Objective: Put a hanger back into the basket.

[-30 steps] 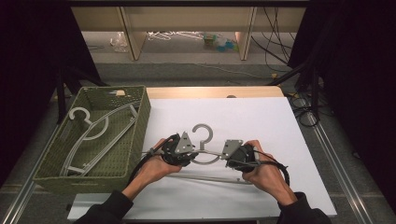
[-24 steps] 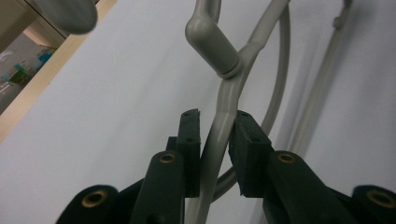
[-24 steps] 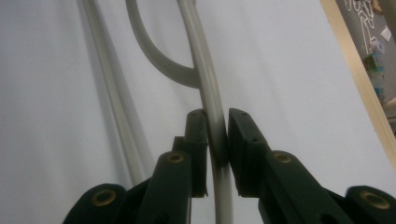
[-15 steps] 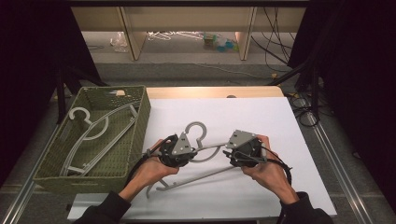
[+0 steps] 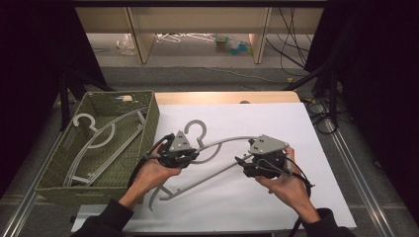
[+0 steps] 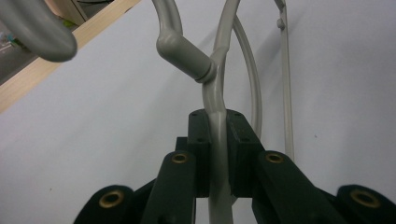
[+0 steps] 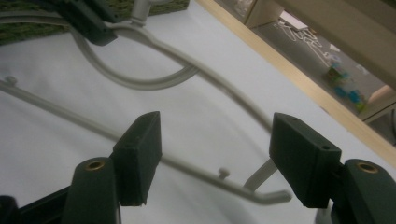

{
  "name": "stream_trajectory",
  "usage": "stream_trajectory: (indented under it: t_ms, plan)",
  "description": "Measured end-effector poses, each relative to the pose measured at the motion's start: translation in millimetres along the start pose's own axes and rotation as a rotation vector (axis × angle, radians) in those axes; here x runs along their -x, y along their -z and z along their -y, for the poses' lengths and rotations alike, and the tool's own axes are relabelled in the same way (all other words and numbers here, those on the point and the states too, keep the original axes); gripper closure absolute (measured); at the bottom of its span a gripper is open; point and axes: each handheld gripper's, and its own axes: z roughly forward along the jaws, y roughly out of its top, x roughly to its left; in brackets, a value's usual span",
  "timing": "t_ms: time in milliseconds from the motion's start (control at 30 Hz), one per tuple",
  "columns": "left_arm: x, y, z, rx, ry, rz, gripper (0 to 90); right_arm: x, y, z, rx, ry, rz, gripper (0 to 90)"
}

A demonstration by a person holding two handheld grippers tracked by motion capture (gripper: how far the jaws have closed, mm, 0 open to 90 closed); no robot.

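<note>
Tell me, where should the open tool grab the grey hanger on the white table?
Probably the right arm's tip, from above: the hanger tilts up there, off the sheet. The right tool, just opened, hovers over it; the left tool already clamps the neck.

- Grey plastic hanger [image 5: 217,148], slim, with an open hook [image 5: 195,129] on a thick neck, two curved shoulder arms and a straight lower bar with small pegs.
- Tilted over the white table [image 5: 276,123]: hook end toward the green basket [image 5: 148,118], far shoulder end pointing to the right, low end near the front edge.
- Pinched at the shoulder arm just below the neck by the closed left claw [image 6: 217,154].
- Lying free between the parted pads of the right claw [image 7: 215,163], just released as those opened.
</note>
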Motion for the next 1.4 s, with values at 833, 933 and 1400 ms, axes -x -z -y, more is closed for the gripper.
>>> stream_trajectory:
  t_ms: [833,933,1400]
  plan:
    - [-27.3,87.2,-19.1,0.145,0.117,-0.023,81.2,-16.1,9.3,40.9,0.014,-0.085,-0.070,29.2]
    - [-34.0,97.5,-18.2,0.154,0.124,-0.039,81.2,-15.5,8.7,43.5,0.006,-0.107,-0.075,28.5]
    - [-75.4,146.5,-13.3,0.123,0.136,-0.150,81.3,-14.8,5.6,45.5,0.003,-0.105,-0.078,28.7]
